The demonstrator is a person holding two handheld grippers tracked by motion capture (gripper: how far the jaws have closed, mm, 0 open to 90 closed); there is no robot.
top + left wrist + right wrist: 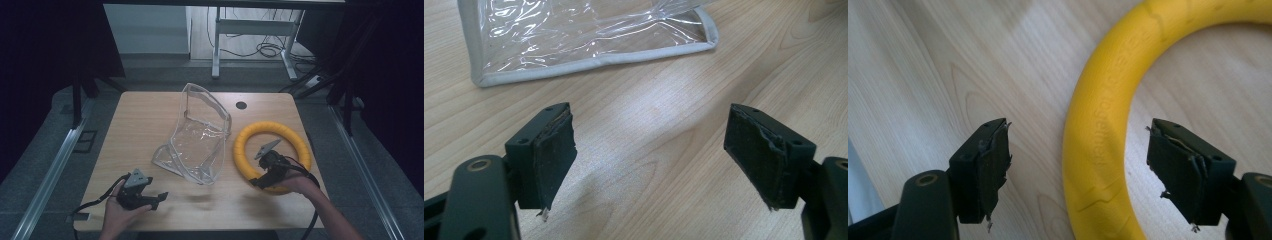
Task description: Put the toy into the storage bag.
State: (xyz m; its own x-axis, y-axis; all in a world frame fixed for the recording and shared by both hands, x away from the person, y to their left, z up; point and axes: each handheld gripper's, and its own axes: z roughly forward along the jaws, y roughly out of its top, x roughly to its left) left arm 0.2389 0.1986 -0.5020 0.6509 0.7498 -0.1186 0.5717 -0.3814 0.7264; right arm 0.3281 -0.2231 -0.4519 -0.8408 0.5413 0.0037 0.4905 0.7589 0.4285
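A yellow foam ring [245, 145] lies flat on the right half of the wooden table [145, 115]. My right gripper [261, 176] is open over the ring's near-left arc; in the right gripper view the ring [1098, 115] passes between the two black pads [993, 170], apart from both. A clear plastic pouch with grey piping [200, 135] stands crumpled at the table's middle. My left gripper [159, 199] is open near the front left edge, low over bare wood, with the pouch's bottom corner [589, 35] ahead of it.
A round cable hole [241, 105] sits near the table's far edge. Black cables trail from both grippers off the front edge. Metal frame rails run along the floor on both sides, and a desk's legs [217, 45] stand beyond the table.
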